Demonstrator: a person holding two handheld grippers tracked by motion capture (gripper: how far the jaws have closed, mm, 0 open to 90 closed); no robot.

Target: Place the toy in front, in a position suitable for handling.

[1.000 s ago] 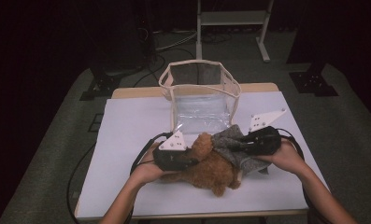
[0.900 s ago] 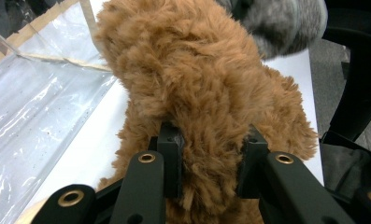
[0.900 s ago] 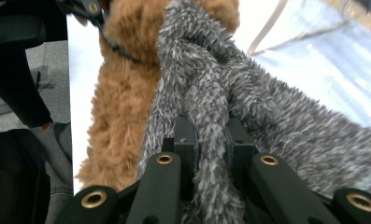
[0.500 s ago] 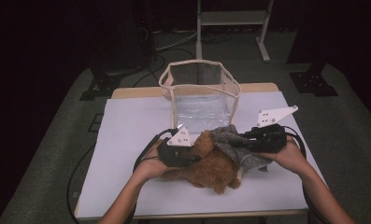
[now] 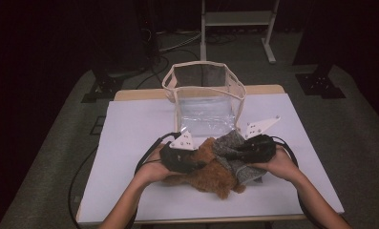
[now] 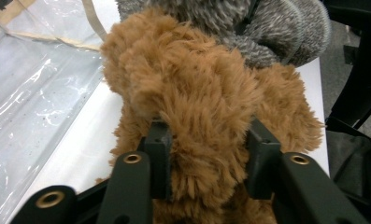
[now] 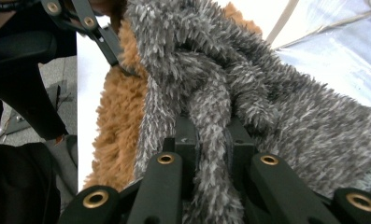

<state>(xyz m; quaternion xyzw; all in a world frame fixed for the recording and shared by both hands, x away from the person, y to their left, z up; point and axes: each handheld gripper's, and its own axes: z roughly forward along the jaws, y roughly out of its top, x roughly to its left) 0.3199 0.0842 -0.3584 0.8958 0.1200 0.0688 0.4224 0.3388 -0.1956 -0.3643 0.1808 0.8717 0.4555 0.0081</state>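
- The brown plush toy (image 5: 211,172) lies mid-worktop, at 6 o'clock from the clear bag (image 5: 205,98), long axis running 10 to 4.
- Left gripper (image 6: 206,154) has just been opening, fur still pressed between its pads.
- Right gripper (image 7: 210,140) pinches a fold of grey fuzzy cloth (image 5: 237,155) (draped over the toy's 2 o'clock side).
- White worktop (image 5: 130,138); dark room.

Fleecy cloth (image 5: 211,174) on table (image 5: 130,143), near my edge, centre. Knitted cloth (image 5: 235,152) overlaps its right part, on top. My left gripper (image 5: 189,162) at fleecy cloth's left, my right gripper (image 5: 242,153) on knitted cloth. See-through bag (image 5: 204,102) upright just behind both cloths. Metal stand (image 5: 237,21) on floor, beyond table.
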